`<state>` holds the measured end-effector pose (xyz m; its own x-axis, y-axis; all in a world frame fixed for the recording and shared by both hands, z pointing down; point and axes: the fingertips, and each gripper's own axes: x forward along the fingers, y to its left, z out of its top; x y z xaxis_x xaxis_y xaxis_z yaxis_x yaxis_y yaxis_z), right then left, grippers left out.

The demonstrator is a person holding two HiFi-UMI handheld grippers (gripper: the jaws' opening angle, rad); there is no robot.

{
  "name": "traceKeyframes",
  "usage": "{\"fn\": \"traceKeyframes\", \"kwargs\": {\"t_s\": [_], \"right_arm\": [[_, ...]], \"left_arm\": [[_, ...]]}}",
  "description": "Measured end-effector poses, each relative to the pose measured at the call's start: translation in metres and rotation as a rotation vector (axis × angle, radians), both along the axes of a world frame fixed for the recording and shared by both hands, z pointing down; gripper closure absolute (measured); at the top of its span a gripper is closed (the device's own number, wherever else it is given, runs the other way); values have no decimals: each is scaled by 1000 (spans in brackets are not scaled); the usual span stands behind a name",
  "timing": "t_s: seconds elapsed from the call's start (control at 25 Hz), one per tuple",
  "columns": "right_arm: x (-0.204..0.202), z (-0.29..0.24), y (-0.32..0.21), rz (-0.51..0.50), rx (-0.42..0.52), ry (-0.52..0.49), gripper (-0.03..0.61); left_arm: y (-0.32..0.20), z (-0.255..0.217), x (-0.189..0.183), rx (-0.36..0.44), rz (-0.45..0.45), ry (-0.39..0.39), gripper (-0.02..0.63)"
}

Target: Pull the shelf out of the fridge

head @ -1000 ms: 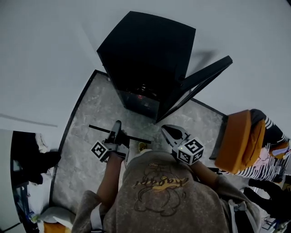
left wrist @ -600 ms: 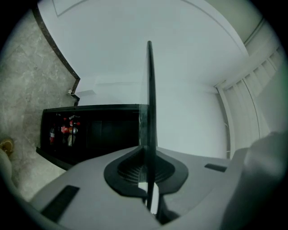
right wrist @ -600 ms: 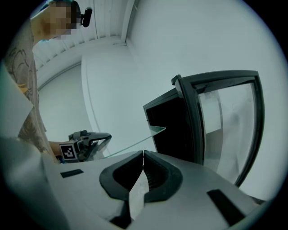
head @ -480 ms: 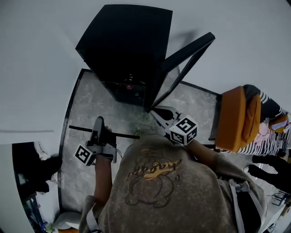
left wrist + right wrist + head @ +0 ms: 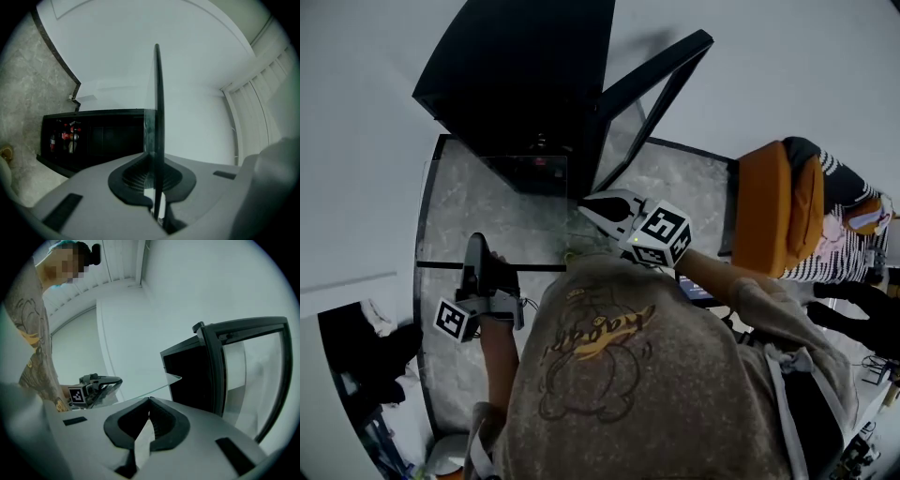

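Glass, clear and flat with a dark strip along one edge, makes up the shelf (image 5: 539,268) (image 5: 156,117) (image 5: 166,380). It is recorded outside the tall black fridge (image 5: 525,75) (image 5: 117,138) (image 5: 187,376), carried roughly level in the air between the two grippers.

The left gripper (image 5: 475,253) (image 5: 154,174) (image 5: 96,383) is clenched on the dark-edged side. In the left gripper view the pane is seen edge-on, pinched between the ribbed black pads (image 5: 133,176), with the strip running straight out past the fingertips.

The right gripper (image 5: 595,208) (image 5: 149,420) is likewise closed on the shelf. A pale, translucent sliver of the pane is caught between its fingers. The rest of the sheet is seen spreading from those fingertips towards the left gripper, with one bare corner projecting ahead of them.

Beyond the left fingertips and to one side, the fridge's dark open interior is noted, with red-labelled bottles (image 5: 70,136) inside. Ahead of the right fingertips the black-framed glass door (image 5: 623,141) (image 5: 248,376) is seen swung wide open.

In the head view the right fingertips are placed just short of the fridge's lower front corner, while the left fingertips are well apart from the cabinet. A grey marbled floor slab (image 5: 487,211) is seen beneath both sets of fingers. An orange padded chair (image 5: 773,216) is noted off to the outer side of the right fingers.
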<state>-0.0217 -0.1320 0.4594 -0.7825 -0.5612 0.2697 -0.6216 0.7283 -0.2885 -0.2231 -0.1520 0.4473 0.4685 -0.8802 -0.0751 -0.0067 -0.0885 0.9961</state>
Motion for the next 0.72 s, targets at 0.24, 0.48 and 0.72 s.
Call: {"fn": "traceKeyframes", "kwargs": {"t_s": [0.24,0.48,0.72], "right_arm": [[-4,-2,4,-85,-15,40,558],[-2,1,11,-79,-24,35,558],[2,3,9,-62,-21,12,558]], "left_arm": [[3,1,-4,3,-2,-13,597],[7,8,0,-7,12,-12,597],[6,12,4,-5,37,-12,597]]}}
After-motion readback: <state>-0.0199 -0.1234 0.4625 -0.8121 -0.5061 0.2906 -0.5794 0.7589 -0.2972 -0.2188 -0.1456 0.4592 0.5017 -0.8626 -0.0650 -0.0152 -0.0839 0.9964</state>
